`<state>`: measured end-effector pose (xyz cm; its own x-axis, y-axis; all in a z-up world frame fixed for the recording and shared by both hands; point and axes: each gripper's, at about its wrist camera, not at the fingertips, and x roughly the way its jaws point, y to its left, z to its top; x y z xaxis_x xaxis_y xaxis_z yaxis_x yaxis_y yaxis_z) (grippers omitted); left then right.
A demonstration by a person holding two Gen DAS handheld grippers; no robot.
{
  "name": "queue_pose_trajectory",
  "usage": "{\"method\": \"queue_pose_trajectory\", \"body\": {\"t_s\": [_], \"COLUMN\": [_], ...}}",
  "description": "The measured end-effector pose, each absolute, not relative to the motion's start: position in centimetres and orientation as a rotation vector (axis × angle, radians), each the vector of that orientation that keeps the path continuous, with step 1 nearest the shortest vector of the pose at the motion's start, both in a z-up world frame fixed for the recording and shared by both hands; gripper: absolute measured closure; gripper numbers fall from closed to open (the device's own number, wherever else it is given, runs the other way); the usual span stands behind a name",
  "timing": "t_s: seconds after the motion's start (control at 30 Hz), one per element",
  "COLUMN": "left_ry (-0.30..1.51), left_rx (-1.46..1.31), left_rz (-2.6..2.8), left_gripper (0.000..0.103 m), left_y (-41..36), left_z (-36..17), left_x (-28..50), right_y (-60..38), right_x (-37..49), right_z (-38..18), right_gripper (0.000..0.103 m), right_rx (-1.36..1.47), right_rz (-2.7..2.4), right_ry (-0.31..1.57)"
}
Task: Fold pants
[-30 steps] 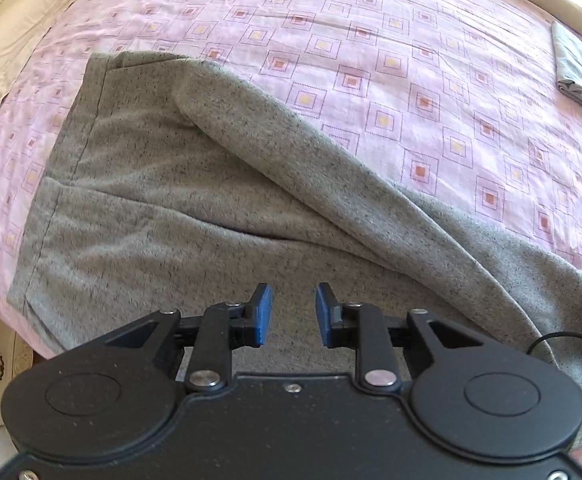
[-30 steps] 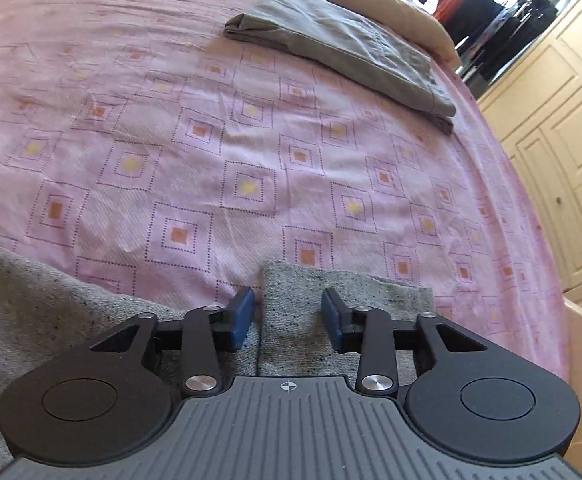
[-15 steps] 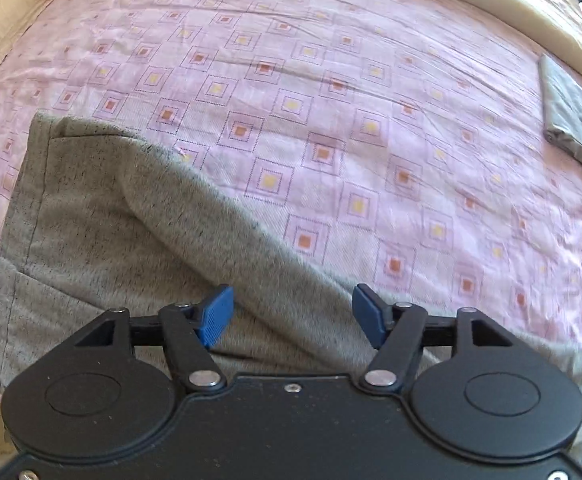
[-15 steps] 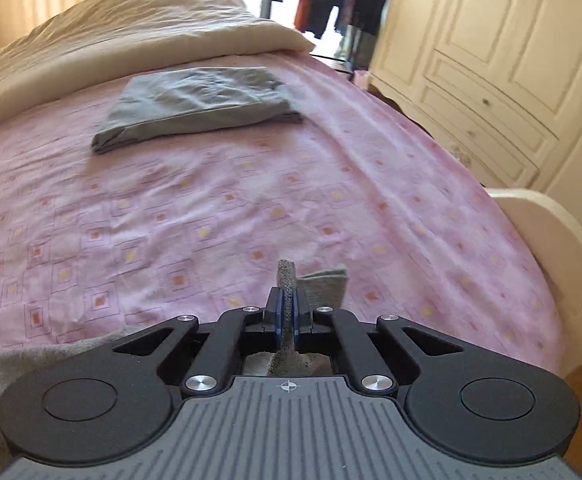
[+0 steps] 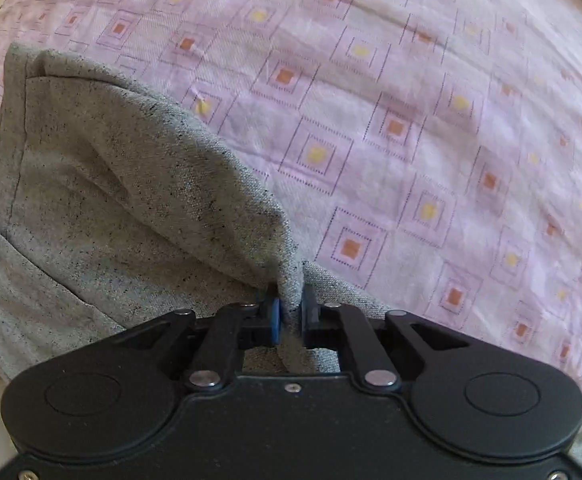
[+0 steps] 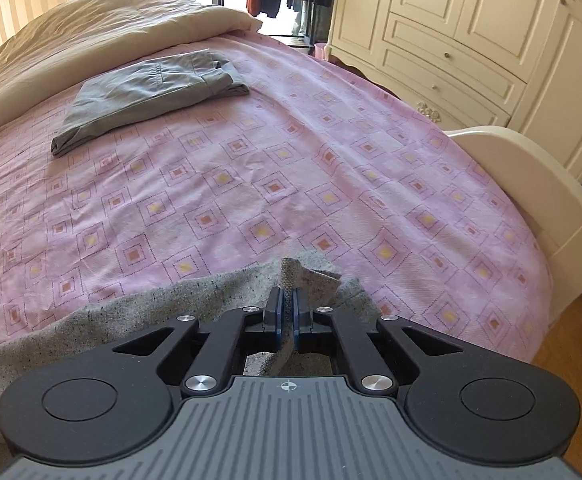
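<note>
1. Lying along the near edge of the bed (image 6: 491,216): grey pants (image 5: 103,208), soft, limp, light.
2. Pinching a raised fold: left gripper (image 5: 290,316), jaws clamped.
3. Clamping the hem end: right gripper (image 6: 286,307), jaws closed on cloth.
4. Sagging likely between grips; holding edges, not middles.

Grey speckled pants (image 5: 103,208) lie rumpled on the bed, two folds lifted.

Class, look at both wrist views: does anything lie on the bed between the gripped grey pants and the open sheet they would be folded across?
Nothing visible does. Both tongs, left and right, already pinch the grey pants. The folded trousers lie well away across the pink sheet.
</note>
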<state>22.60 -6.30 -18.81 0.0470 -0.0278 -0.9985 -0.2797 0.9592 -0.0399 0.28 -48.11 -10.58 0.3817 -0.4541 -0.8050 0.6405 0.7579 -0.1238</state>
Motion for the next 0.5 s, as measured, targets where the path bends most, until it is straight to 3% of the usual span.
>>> {"method": "queue_pose_trajectory", "body": {"t_s": [0.13, 0.27, 0.37, 0.5], "left_ry": [1.288, 1.152, 1.258, 1.430], "left_rx": [-0.248, -0.230, -0.249, -0.191], "left_rz": [0.090, 0.019, 0.032, 0.089], "left_gripper": [0.093, 0.093, 0.093, 0.093], "left_y": [-5.8, -3.8, -2.0, -1.7], "left_z": [-11.7, -6.8, -9.3, -16.2], "left_x": [19.2, 12.7, 8.2, 5.2], "right_y": [-48.6, -48.6, -48.6, -48.9], "right_x": [0.2, -1.9, -4.2, -6.4], "right_z": [-8.9, -4.7, -5.2, -10.6], "right_gripper": [0.098, 0.098, 0.098, 0.098], "right_rx": [0.248, 0.291, 0.308, 0.338], "right_rz": [-0.682, -0.680, -0.711, -0.757], "right_ry": [0.898, 0.733, 0.760, 0.940]}}
